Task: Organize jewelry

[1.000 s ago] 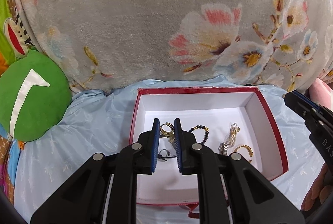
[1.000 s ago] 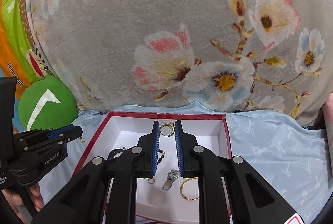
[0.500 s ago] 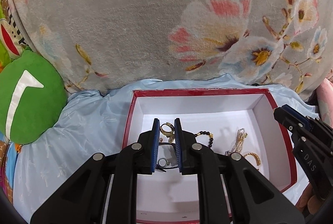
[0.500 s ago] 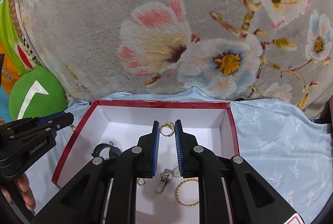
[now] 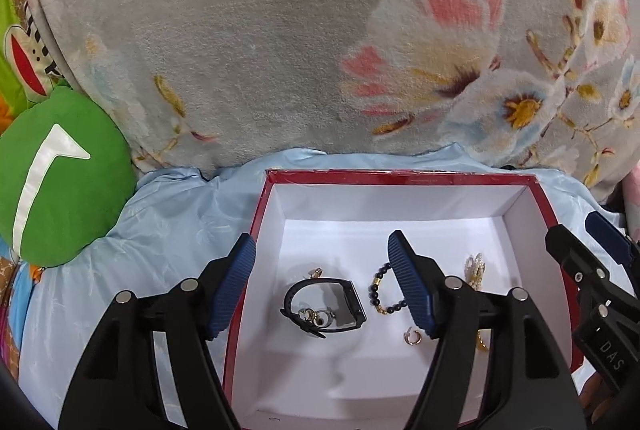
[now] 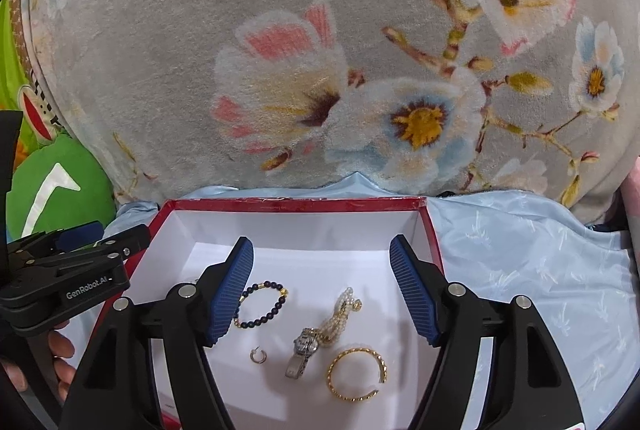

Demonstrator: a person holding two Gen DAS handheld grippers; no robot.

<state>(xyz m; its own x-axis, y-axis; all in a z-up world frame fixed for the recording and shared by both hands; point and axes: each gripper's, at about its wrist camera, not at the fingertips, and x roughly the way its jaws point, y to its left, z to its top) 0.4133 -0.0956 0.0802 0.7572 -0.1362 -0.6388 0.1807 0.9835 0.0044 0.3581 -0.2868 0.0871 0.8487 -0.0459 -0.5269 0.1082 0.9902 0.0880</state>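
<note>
Here, line by line:
Box: a red-rimmed cardboard box (image 5: 400, 176) with matte white walls is sitting on glossy pale-blue satin bedding (image 6: 540, 270), in front of a plush grey floral blanket (image 5: 280, 30).
Left claw: the left claw (image 5: 322, 258) is hovering over the box with its ribbed blue pads spreading apart, nothing between them.
Right claw: the right claw (image 6: 322, 258) is likewise opening above the box and gripping nothing.
Left view only: a black rectangular smartwatch (image 5: 326, 304) is lying on the box floor, small gold and silver rings (image 5: 316, 316) resting inside its strap loop.
Right view only: a twisted gold bangle (image 6: 357, 374), a silver watch (image 6: 304, 348) and a pearl strand (image 6: 340, 314) touching it are showing fully.
Both views: a dark beaded bracelet (image 6: 262, 304) and a small hoop earring (image 6: 258, 355) are lying on the box floor.
Edge: a round green felt cushion (image 5: 56, 178) is sitting left of the box.
</note>
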